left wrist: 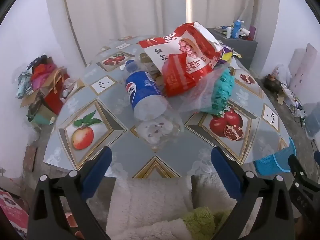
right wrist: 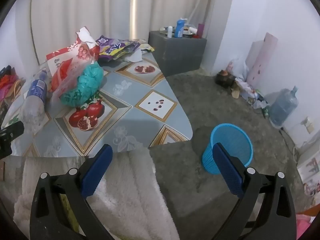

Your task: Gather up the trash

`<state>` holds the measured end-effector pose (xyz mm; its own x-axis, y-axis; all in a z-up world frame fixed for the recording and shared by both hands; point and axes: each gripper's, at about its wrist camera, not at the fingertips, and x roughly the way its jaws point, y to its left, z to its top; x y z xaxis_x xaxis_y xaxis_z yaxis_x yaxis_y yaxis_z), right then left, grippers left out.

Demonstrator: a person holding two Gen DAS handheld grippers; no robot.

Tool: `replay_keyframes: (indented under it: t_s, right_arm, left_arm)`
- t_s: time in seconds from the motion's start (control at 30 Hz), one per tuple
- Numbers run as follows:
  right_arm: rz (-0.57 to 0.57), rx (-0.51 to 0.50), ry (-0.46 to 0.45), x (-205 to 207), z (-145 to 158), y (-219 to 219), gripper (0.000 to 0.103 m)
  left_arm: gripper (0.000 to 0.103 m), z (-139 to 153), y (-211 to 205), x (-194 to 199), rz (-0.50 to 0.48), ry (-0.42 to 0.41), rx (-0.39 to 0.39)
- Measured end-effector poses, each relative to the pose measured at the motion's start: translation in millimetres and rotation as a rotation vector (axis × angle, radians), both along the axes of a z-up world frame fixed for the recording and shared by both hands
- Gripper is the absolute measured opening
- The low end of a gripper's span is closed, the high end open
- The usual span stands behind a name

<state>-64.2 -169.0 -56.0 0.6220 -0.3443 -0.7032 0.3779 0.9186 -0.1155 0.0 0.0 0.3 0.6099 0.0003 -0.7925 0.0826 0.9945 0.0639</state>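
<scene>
A pile of trash lies on the round table. An empty Pepsi bottle lies on its side, with a clear crumpled wrapper in front of it. Behind them are a red and white snack bag, a teal bundle in clear plastic and a purple wrapper. The bottle and teal bundle also show in the right wrist view. A blue mesh bin stands on the floor right of the table. My left gripper is open and empty at the table's near edge. My right gripper is open and empty, near the bin.
A grey box with bottles on top stands behind the table. Bags and boxes are heaped on the floor at the left. A water jug and clutter line the right wall. A white fluffy blanket lies below the grippers.
</scene>
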Motion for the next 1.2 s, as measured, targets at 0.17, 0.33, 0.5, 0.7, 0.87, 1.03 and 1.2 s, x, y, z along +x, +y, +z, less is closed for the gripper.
replay_keyframes:
  t_s: [0.17, 0.33, 0.5, 0.7, 0.87, 1.03, 1.2]
  right_arm:
    - [-0.004, -0.003, 0.001, 1.3, 0.4, -1.6, 0.095]
    - [0.001, -0.009, -0.003, 0.5, 0.4, -0.3, 0.095]
    - [0.002, -0.009, -0.004, 0.1, 0.5, 0.0, 0.095]
    - [0.002, -0.011, -0.004, 0.1, 0.3, 0.2, 0.095]
    - [0.001, -0.012, -0.004, 0.0, -0.1, 0.7, 0.095]
    - [0.001, -0.013, -0.004, 0.1, -0.3, 1.0, 0.095]
    - [0.0, -0.013, -0.003, 0.2, -0.5, 1.2, 0.095]
  left_arm:
    - [0.097, -0.7, -7.9, 0.3, -0.008, -0.015, 0.021]
    - [0.097, 2.1, -5.2, -3.2, -0.013, -0.025, 0.007]
    - [0.097, 3.3, -2.8, -4.0, -0.013, -0.025, -0.005]
    - [0.097, 1.0, 1.9, -2.9, -0.012, -0.021, -0.014]
    - [0.097, 0.7, 3.0, -1.8, -0.01, -0.016, -0.014]
    - [0.097, -0.2, 5.3, -0.8, -0.006, -0.013, -0.017]
    - [0.097, -0.4, 5.4, -1.0, -0.007, -0.014, -0.016]
